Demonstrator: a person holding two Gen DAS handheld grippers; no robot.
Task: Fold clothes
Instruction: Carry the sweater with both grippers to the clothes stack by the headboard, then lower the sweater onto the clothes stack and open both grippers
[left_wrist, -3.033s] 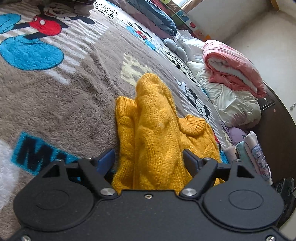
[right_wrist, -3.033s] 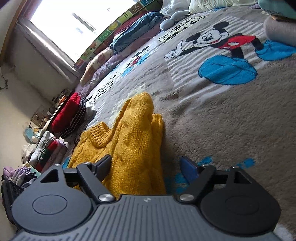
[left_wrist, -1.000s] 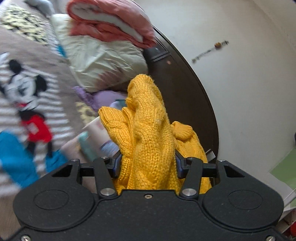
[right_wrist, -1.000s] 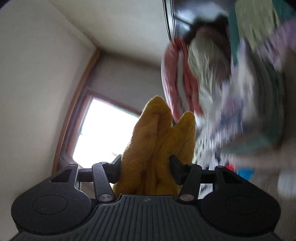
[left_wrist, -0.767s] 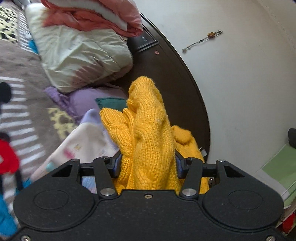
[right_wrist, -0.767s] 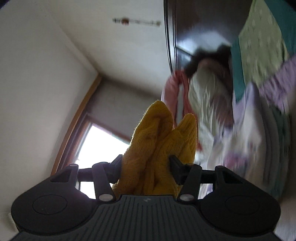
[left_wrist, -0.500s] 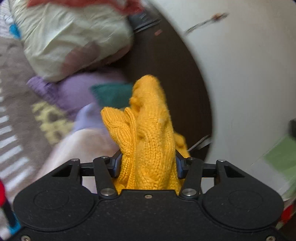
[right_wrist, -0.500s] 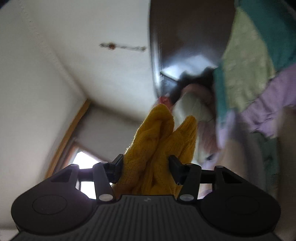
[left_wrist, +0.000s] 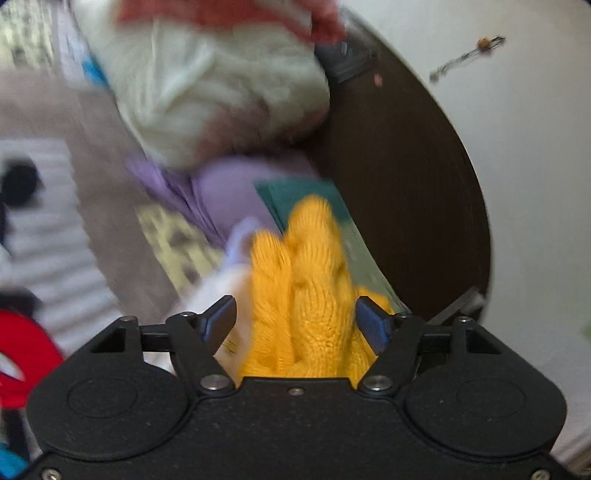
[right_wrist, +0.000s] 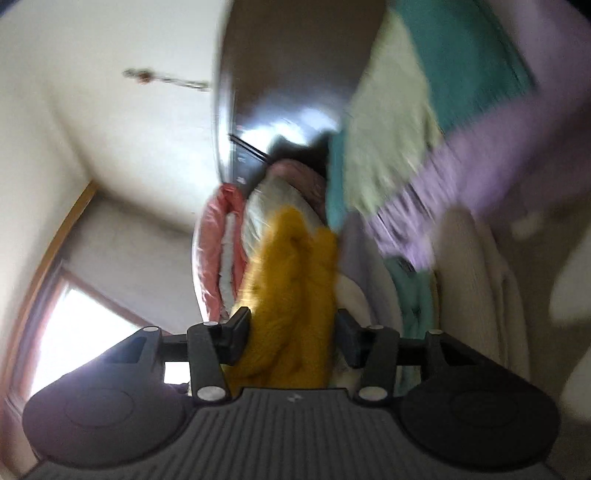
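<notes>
The folded yellow knit sweater (left_wrist: 310, 302) lies between the fingers of my left gripper (left_wrist: 297, 319), whose jaws stand apart with a gap on the left side, so it is open. The sweater rests by a stack of folded clothes (left_wrist: 236, 192) at the bed's end. In the right wrist view the sweater (right_wrist: 291, 291) sits between the fingers of my right gripper (right_wrist: 291, 330), which has opened a little; gaps show beside the cloth. Both views are motion-blurred.
A dark wooden headboard (left_wrist: 417, 177) curves behind the stack. A cream and pink quilt bundle (left_wrist: 221, 81) lies at the back. Teal, pale green and lilac folded clothes (right_wrist: 436, 122) fill the right of the right wrist view. A window (right_wrist: 81, 332) is lower left.
Both grippers carried the sweater from the bed's middle to the clothes stack by the headboard. In the last half second both sets of jaws have spread and let go of it.
</notes>
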